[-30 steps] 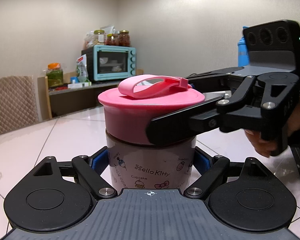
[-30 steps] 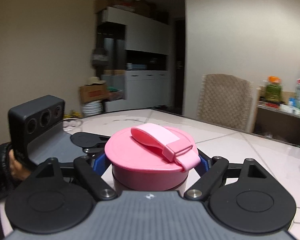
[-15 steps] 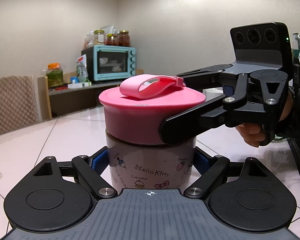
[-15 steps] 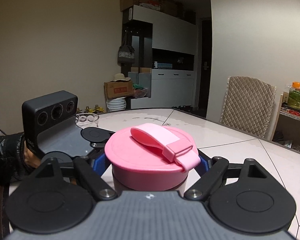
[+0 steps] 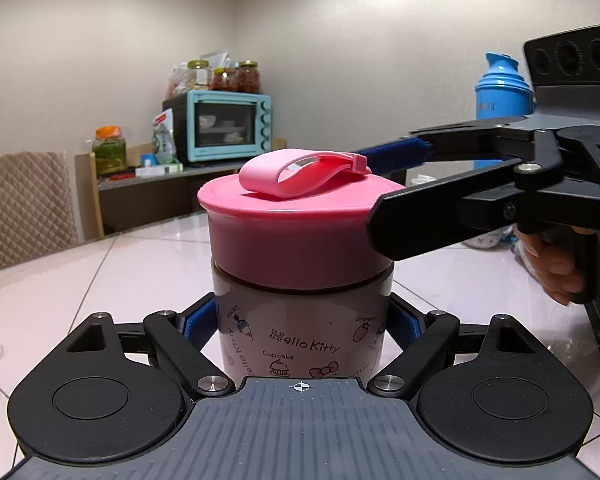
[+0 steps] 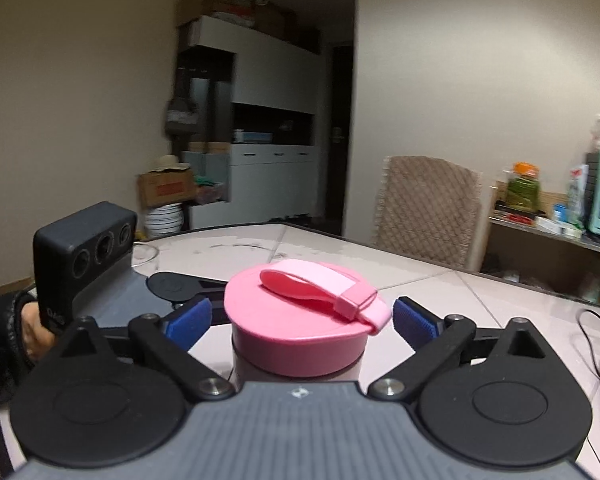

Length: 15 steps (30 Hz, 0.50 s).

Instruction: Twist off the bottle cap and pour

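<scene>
Bottle (image 5: 302, 328) stands on the tabletop (image 5: 100, 276) at centre frame, your left gripper (image 5: 302, 320) clamping its body. Your right gripper's (image 6: 300, 316) jaws sit parted beside the cap (image 6: 300, 332); unscrewing is under way, so close and twist next.

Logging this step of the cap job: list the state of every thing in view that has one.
pink cap: seated on the bottle, strap folded flat on top.
Hello Kitty bottle: upright on the table, clamped.
left hand-held gripper: shut on the bottle body.
right hand-held gripper: open, pads clear of the cap on both sides.
blue flask: upright, lid on.
</scene>
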{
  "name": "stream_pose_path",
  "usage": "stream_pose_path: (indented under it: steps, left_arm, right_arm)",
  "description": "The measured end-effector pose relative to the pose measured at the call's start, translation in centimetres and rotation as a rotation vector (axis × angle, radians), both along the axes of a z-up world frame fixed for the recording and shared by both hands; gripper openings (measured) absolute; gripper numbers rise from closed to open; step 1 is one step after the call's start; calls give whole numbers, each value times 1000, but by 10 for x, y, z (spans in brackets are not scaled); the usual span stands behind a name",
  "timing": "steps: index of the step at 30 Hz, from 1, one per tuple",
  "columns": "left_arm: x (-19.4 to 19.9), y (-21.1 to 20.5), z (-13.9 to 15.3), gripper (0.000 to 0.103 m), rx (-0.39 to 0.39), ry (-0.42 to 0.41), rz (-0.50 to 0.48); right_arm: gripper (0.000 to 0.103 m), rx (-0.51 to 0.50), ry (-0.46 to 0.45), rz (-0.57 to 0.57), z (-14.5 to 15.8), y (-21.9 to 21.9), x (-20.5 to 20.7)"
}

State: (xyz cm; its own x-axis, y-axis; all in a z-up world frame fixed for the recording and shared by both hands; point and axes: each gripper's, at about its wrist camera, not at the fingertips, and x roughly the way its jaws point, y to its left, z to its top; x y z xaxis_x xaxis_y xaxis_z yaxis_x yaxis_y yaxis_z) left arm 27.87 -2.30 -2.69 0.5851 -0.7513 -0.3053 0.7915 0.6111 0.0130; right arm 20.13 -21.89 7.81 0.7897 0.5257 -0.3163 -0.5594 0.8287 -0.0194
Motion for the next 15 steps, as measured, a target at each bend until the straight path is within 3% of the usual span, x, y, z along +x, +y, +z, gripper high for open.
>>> stream_pose_path:
  steps: [15]
  left_arm:
    - [-1,0,0,90,0,0,0]
  right_arm:
    - [101,9,10,-169,-18,26,-1]
